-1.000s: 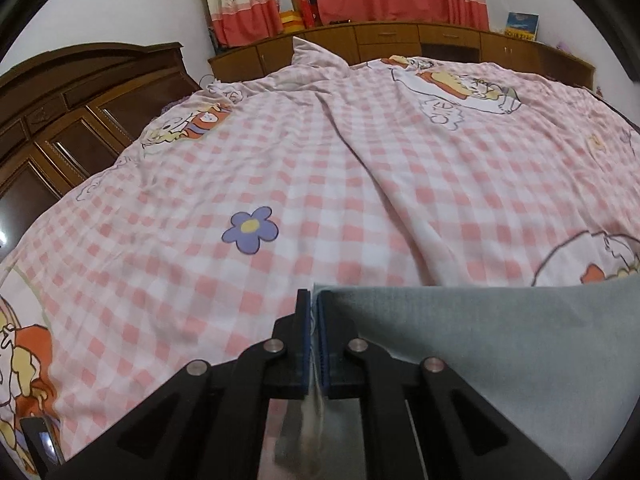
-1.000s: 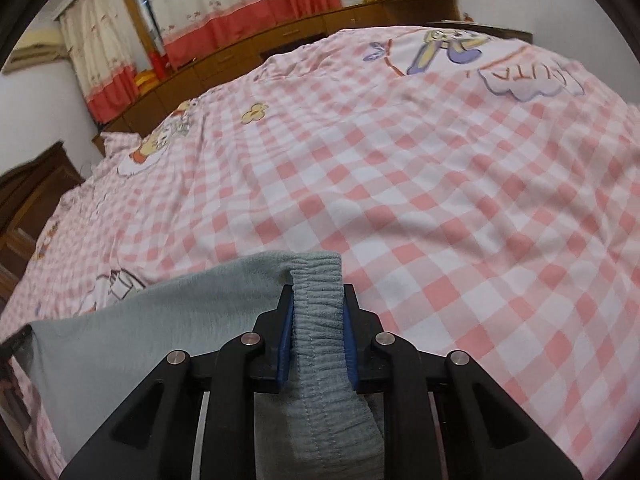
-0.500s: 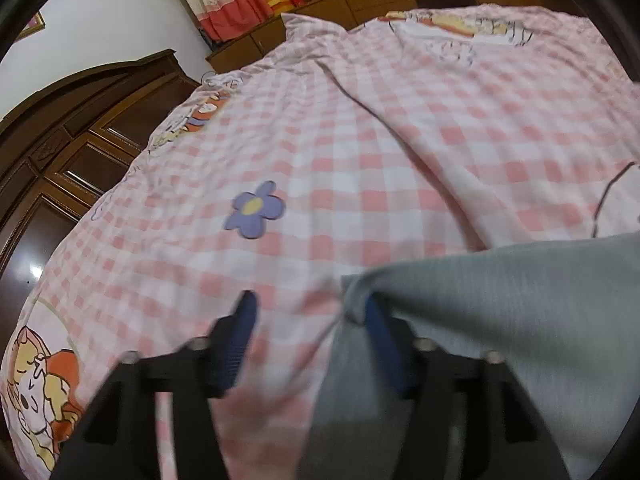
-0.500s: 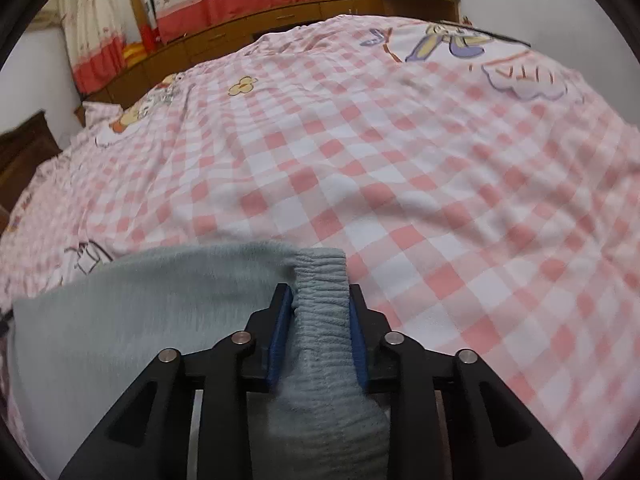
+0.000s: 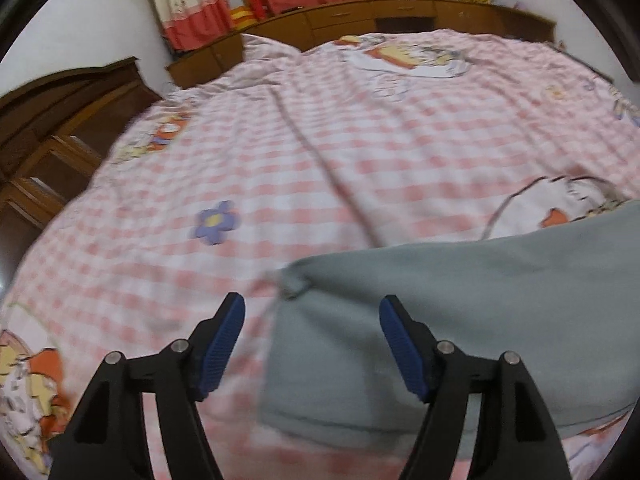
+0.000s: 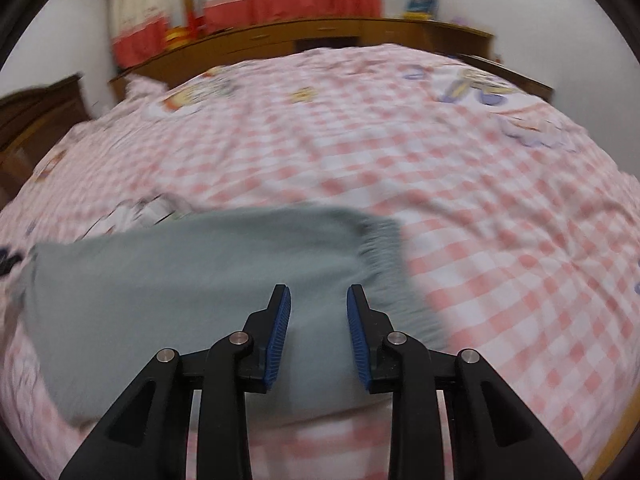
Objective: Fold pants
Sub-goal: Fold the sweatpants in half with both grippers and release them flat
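Note:
Grey pants lie folded flat on the pink-checked bed cover. My left gripper stands wide open just above the bed. The pants' left corner lies between and ahead of its blue pads, touching neither. In the right wrist view the same pants spread to the left, with the gathered elastic waistband at their right edge. My right gripper hovers over the cloth just left of the waistband. Its jaws stand a little apart and nothing is pinched between them.
A dark wooden wardrobe stands beside the bed on the left. Low wooden cabinets run along the far wall under red-and-cream curtains. The bed cover stretches far ahead and to the right.
Both grippers have let go of the pants. The left jaws opened wide off the hem corner, the right jaws came off the waistband, and both drew back as the cloth settled on the bed.

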The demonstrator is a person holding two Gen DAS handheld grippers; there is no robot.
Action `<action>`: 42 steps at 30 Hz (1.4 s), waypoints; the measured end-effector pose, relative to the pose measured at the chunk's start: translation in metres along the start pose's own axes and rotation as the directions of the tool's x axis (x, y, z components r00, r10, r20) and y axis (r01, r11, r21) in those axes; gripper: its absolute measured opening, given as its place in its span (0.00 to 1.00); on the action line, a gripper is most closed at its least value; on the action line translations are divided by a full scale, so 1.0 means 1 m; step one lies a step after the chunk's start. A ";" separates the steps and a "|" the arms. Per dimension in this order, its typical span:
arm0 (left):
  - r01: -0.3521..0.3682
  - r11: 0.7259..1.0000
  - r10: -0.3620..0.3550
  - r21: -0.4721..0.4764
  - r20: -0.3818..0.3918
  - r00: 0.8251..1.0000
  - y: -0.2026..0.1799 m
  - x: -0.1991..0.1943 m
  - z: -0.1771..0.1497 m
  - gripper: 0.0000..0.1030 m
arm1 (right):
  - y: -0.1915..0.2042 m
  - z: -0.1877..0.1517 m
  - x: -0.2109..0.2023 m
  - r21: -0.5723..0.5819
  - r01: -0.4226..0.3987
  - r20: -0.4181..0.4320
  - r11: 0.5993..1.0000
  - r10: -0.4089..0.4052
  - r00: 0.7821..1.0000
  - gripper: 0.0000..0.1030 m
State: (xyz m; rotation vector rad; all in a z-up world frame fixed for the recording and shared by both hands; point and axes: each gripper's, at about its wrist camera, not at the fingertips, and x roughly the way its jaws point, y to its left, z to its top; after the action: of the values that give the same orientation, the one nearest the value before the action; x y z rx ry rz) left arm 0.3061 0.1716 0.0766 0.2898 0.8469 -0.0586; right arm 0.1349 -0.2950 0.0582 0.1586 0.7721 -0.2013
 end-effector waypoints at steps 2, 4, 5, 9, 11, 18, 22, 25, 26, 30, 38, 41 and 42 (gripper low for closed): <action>0.063 0.998 -0.063 -0.019 -0.018 0.998 -0.007 0.006 0.004 0.50 | 0.017 -0.008 0.005 -0.049 -0.044 -0.023 0.998 0.043 0.999 0.29; 0.116 0.992 -0.119 -0.042 -0.067 0.991 -0.014 0.022 0.009 0.34 | 0.031 -0.016 0.014 -0.087 -0.050 -0.044 0.995 0.046 0.998 0.29; 0.127 0.990 -0.132 -0.053 -0.100 0.986 -0.018 0.033 0.011 0.34 | 0.037 -0.020 0.019 -0.100 -0.049 -0.056 0.994 0.043 0.997 0.29; -0.066 0.998 0.069 0.020 -0.174 0.982 -0.027 0.075 0.017 0.47 | 0.055 -0.039 0.046 -0.182 0.016 -0.041 0.983 -0.024 0.999 0.33; -0.164 0.986 0.168 0.041 -0.146 0.975 -0.027 0.085 0.023 0.68 | 0.058 -0.041 0.047 -0.184 0.036 -0.029 0.982 -0.042 0.999 0.33; -0.145 0.988 0.134 -0.057 -0.157 0.978 -0.011 0.070 0.027 0.75 | 0.050 -0.041 0.046 -0.154 0.003 -0.028 0.988 -0.008 1.000 0.34; -0.121 0.992 0.116 -0.038 -0.115 0.987 -0.003 0.033 0.011 0.75 | 0.050 -0.040 0.047 -0.152 0.001 -0.023 0.988 -0.005 1.000 0.34; -0.137 0.990 0.135 -0.009 -0.118 0.984 -0.002 0.008 -0.002 0.75 | 0.049 -0.040 0.046 -0.148 -0.003 -0.022 0.989 0.000 1.000 0.34; -0.134 0.991 0.131 -0.012 -0.119 0.984 -0.001 0.004 -0.004 0.75 | 0.049 -0.040 0.046 -0.145 -0.007 -0.023 0.989 0.004 1.000 0.34; -0.078 0.991 0.064 -0.110 -0.126 0.990 0.008 -0.020 -0.021 0.75 | 0.046 -0.036 0.039 -0.132 -0.026 -0.042 0.991 0.021 0.999 0.34; 0.107 0.950 -0.148 -0.294 -0.120 0.982 0.015 -0.031 -0.045 0.24 | 0.060 -0.038 -0.021 -0.141 -0.174 -0.041 0.975 0.170 0.985 0.34; 0.131 0.936 -0.185 -0.327 -0.139 0.973 0.012 -0.025 -0.053 0.24 | 0.076 -0.042 -0.045 -0.187 -0.239 -0.016 0.953 0.240 0.971 0.34; 0.132 0.930 -0.193 -0.343 -0.149 0.970 0.011 -0.023 -0.055 0.24 | 0.082 -0.044 -0.050 -0.195 -0.261 -0.018 0.945 0.262 0.965 0.34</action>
State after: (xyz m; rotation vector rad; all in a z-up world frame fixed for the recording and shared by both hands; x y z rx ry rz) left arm 0.2526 0.1961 0.0618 -0.0952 1.0439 -0.0444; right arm 0.0900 -0.1999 0.0681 0.0717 0.7501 0.1269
